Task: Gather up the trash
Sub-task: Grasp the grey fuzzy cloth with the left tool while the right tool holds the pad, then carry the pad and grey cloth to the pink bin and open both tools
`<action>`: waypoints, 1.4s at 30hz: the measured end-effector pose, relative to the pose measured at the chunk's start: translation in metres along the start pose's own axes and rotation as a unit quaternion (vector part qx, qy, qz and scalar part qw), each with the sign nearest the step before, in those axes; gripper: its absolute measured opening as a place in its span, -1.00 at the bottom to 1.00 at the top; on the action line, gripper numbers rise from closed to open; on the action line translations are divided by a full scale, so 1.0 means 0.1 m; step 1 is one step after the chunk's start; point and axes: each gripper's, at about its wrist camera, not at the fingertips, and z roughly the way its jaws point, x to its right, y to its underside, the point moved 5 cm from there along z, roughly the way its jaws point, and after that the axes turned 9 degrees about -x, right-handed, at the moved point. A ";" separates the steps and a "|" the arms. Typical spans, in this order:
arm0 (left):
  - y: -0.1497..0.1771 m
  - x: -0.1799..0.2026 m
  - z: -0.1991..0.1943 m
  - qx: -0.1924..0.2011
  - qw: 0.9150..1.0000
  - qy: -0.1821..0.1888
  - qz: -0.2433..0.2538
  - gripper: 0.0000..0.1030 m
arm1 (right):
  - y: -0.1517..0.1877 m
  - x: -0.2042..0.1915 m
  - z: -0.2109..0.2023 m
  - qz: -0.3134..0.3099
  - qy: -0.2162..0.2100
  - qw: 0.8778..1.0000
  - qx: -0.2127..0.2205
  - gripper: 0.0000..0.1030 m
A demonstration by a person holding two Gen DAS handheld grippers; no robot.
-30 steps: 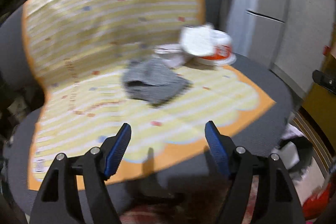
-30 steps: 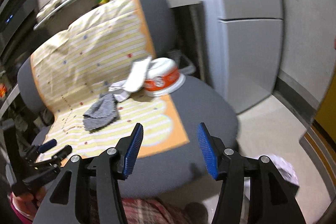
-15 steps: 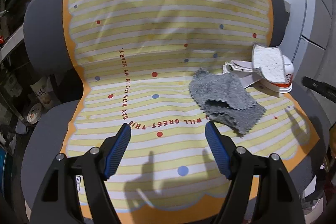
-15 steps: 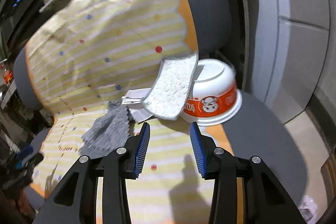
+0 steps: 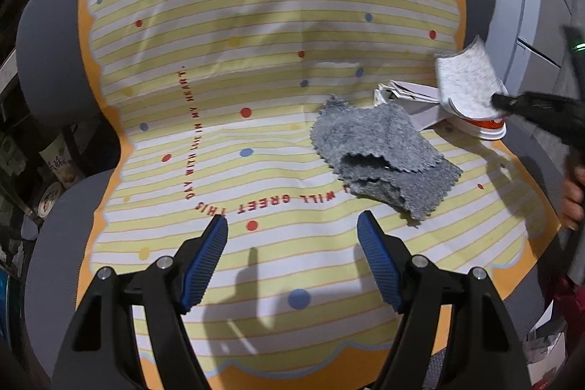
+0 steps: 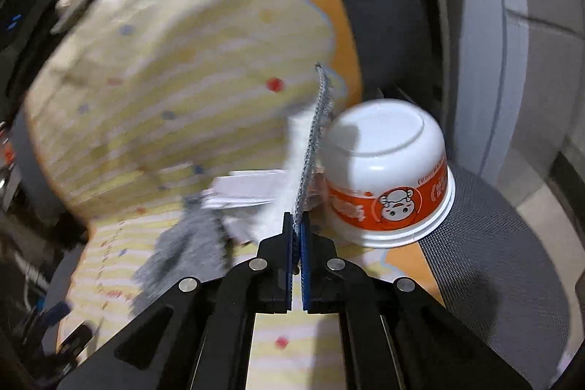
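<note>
Right gripper (image 6: 296,225): fingers pinched on the white pad (image 6: 310,148) edge (blurred, seemingly secure).
Left gripper (image 5: 292,240): fingers wide apart, holding nothing.
Advice: lift straight up; bowl (image 6: 391,170) sits at 2 o'clock.

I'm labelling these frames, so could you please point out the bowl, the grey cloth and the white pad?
bowl (image 6: 387,170), right wrist view, on its upturned white side.
grey cloth (image 5: 380,152), left wrist view, on its middle folds.
white pad (image 5: 466,79), left wrist view, on its fuzzy face.
</note>
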 end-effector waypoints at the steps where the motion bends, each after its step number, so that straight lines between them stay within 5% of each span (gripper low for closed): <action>1: 0.00 0.04 0.00 0.000 1.000 0.003 0.004 0.40 | 0.04 -0.04 -0.14 -0.010 -0.003 1.000 0.006 -0.93; 9: -0.14 0.34 0.05 0.005 0.999 0.040 0.033 0.68 | 0.61 0.01 -1.06 -0.042 0.011 0.999 0.012 -0.93; 15: -0.49 0.65 0.32 -0.002 0.996 0.055 0.067 0.76 | 0.85 0.17 -1.24 -0.025 0.027 0.999 0.018 -0.92; 23: -0.58 0.89 0.91 -0.076 0.989 0.050 0.113 0.75 | 0.89 0.29 -1.24 -0.014 0.026 0.999 0.014 -0.92; 26: -0.53 0.92 0.93 -0.075 0.989 0.052 0.118 0.45 | 0.90 0.29 -1.25 -0.013 0.026 0.999 0.015 -0.92; 28: -0.51 0.94 0.86 -0.060 0.989 0.045 0.129 0.02 | 0.92 0.29 -1.27 -0.013 0.026 0.999 0.015 -0.92; 30: -0.47 0.92 0.77 -0.054 0.989 0.051 0.129 -0.77 | 0.94 0.28 -1.31 -0.014 0.025 0.999 0.018 -0.92; 37: -0.39 0.45 -0.14 0.027 0.994 0.096 0.042 -0.78 | 1.03 0.21 -1.60 -0.019 0.021 0.999 0.042 -0.92; 42: -0.34 0.28 -0.90 0.096 0.989 0.109 0.013 -0.79 | 1.14 0.14 -1.79 -0.021 0.014 0.998 0.056 -0.92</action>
